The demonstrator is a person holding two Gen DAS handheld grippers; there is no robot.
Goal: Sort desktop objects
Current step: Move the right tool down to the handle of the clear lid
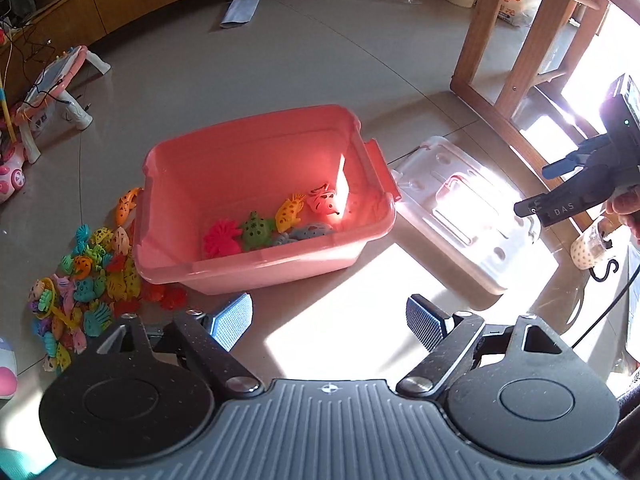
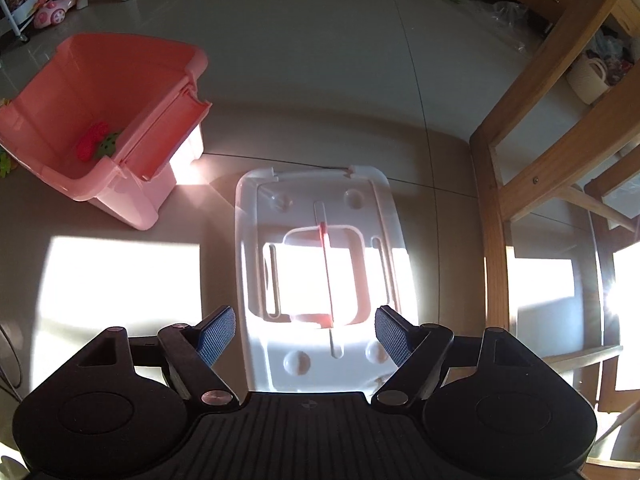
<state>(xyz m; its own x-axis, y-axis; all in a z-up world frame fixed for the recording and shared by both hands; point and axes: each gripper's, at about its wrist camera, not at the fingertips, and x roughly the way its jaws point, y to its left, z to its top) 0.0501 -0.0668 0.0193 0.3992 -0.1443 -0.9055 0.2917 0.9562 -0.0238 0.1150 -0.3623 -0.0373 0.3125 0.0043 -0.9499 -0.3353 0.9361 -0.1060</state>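
Sun glare washes out white lid (image 2: 320, 264) centre; toy pile (image 1: 80, 276) cut off behind pink bin (image 1: 264, 200). Left tongs (image 1: 330, 322) spread, empty, near bin; right tongs (image 2: 306, 332) spread over lid

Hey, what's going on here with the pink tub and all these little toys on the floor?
Someone is sorting plastic sea-animal toys into a pink bin on the floor, holding a gripper in each hand. A few toys already lie inside, including a green turtle and an orange fish, while a colourful toy pile waits beside the bin. The left gripper hovers open and empty in front of the bin. The right gripper, also open, hangs over the white lid lying nearby.
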